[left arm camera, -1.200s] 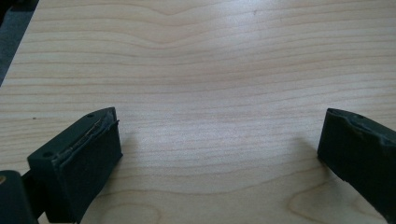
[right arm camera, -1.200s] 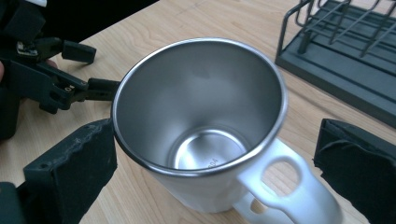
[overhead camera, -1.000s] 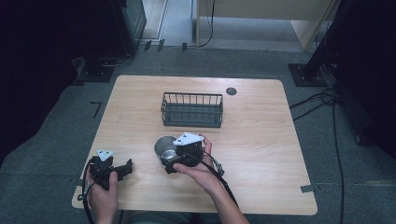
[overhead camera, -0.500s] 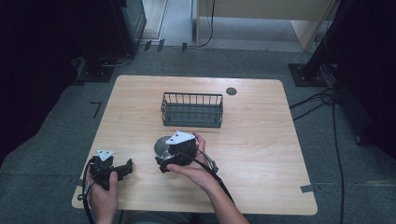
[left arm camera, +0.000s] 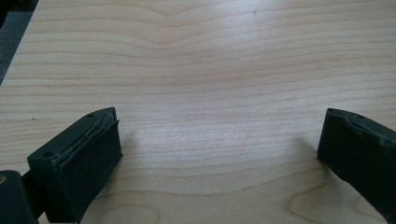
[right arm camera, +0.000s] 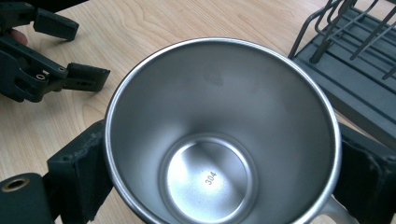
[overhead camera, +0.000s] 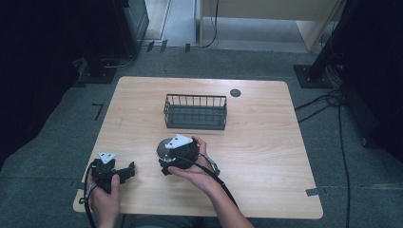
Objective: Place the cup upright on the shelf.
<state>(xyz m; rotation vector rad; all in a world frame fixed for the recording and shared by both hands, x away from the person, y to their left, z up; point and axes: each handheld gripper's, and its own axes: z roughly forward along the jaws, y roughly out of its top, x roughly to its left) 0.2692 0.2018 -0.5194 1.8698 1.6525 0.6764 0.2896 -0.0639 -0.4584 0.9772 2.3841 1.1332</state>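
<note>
High view: cup (overhead camera: 164, 148) mostly hidden under right tool (overhead camera: 167, 166) & hand; just a sliver of rim shows. Tool's jaws can't be made out there, too dark.

Right tool view: cup handle (right arm camera: 337, 215) cut off at bottom edge; cup's outer wall hidden by its own rim. Rack (right arm camera: 355, 70) cut off at top & right edges. Left tool (right arm camera: 56, 51) cut off at left edge.

Left tool view: right-hand jaw cut off at right edge.

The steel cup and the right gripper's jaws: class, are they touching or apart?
Touching. In the right gripper view, the right gripper has a black jaw pressed against each side of the steel cup, with no gap visible.
</note>
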